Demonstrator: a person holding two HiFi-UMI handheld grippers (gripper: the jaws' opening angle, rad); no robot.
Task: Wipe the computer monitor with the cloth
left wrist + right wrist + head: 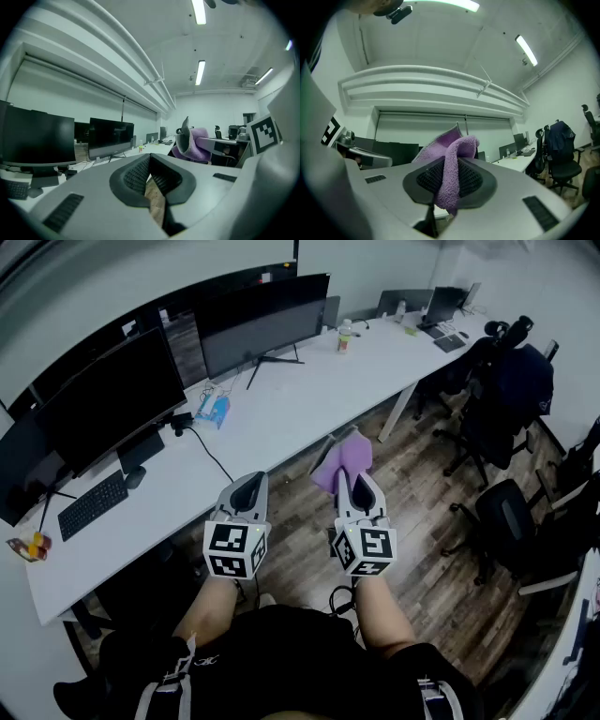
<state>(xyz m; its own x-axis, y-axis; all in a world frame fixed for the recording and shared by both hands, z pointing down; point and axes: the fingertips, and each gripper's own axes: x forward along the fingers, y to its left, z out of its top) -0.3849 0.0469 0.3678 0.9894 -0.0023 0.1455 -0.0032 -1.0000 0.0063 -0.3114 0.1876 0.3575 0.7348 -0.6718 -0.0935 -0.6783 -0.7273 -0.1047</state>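
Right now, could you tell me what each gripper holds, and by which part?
The right gripper pinches the purple cloth at a bunched fold, with its ends free. The left gripper is shut on nothing.

At your ten o'clock a keyboard (pixel 94 504) lies on the white desk (pixel 281 418). A bottle (pixel 344 337) stands at one o'clock. Black chairs (pixel 514 512) crowd the wood floor (pixel 422 493) at three.
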